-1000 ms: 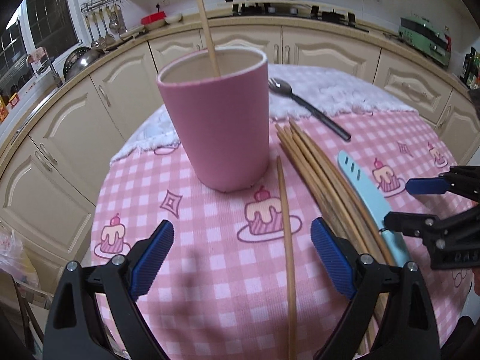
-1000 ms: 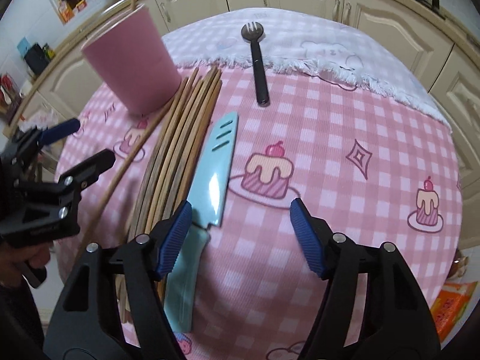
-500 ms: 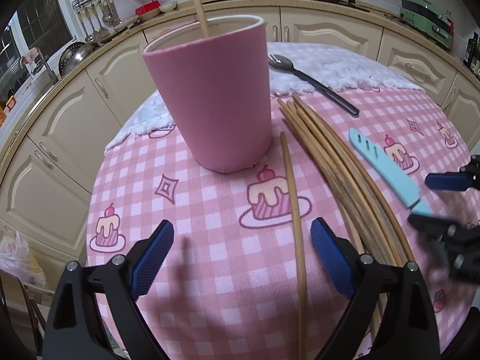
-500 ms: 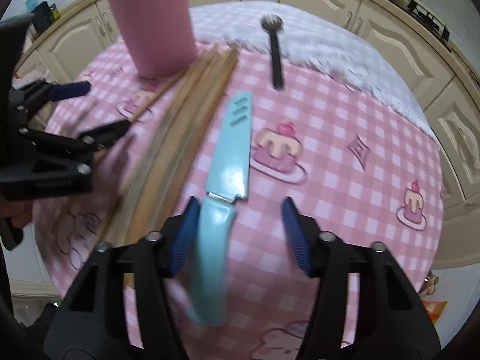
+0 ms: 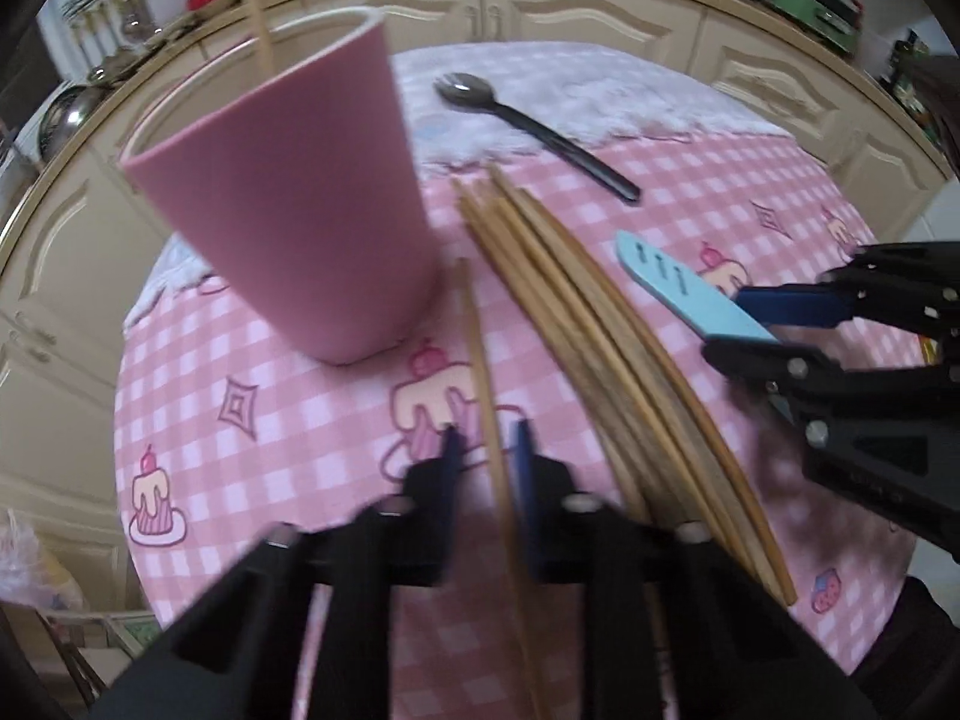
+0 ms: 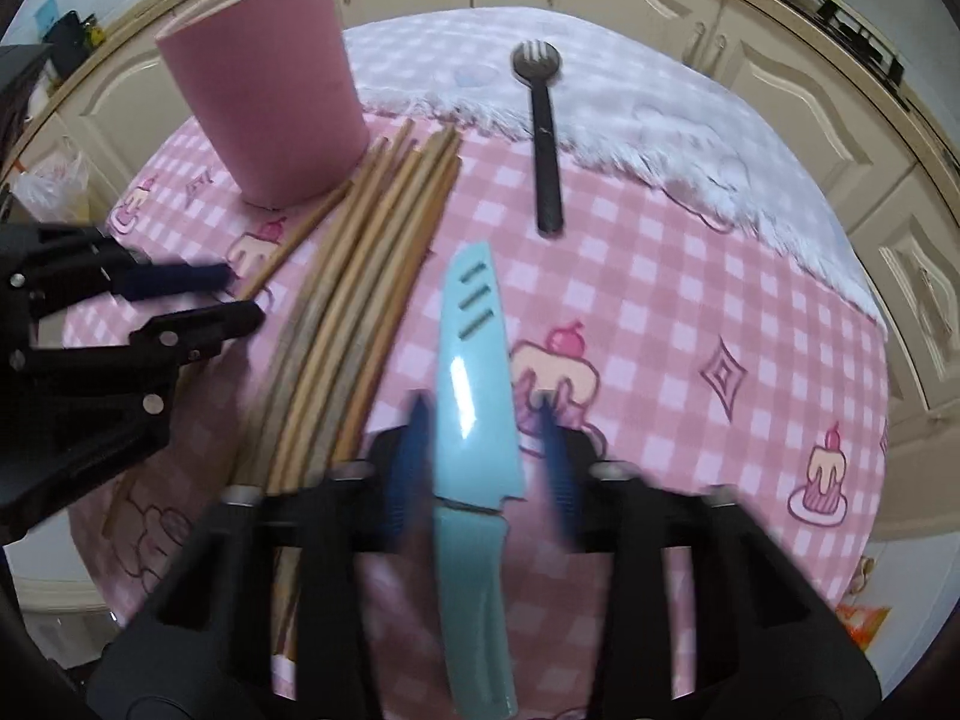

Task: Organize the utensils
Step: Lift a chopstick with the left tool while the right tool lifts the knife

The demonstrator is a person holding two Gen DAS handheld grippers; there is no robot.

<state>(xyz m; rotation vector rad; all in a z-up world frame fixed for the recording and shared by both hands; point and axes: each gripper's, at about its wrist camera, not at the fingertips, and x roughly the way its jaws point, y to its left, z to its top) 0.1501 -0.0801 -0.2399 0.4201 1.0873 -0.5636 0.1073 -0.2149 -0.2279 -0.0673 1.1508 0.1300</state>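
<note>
Progress: early, by my reading. One stick stands in the pink cup [image 5: 288,192]; everything else lies loose on the desk [image 5: 270,480].
Left to do: the single chopstick [image 5: 480,372], the chopstick bundle [image 5: 600,336], the knife [image 6: 474,372] and the spork [image 5: 534,132] all appear unsorted.
Left hand-held gripper [image 5: 486,456]: at 6 o'clock in the left wrist view, its jaws have just been closing and now stand nearly together around the single chopstick; clenched on it as far as the blurred picture shows.
Right hand-held gripper [image 6: 480,450]: at 6 o'clock in the right wrist view, jaws have just been closing with the knife between them where blade meets handle; a gap shows on each side, so it is not yet grasping.
Single chopstick: long axis runs from 6 to 12 o'clock in the left wrist view, far tip just beside the cup's base.
Bundle: lies between the single chopstick and the knife, long axis from about 5 to 11 o'clock in the left wrist view, far ends near the cup.
Knife: light blue, flat on the desk; in the right wrist view its slotted sheath tip points to 12 o'clock, handle to 6.
Spork: at 12 o'clock beyond the knife, dark handle toward the camera, head on the white cloth [image 6: 660,96].
</note>
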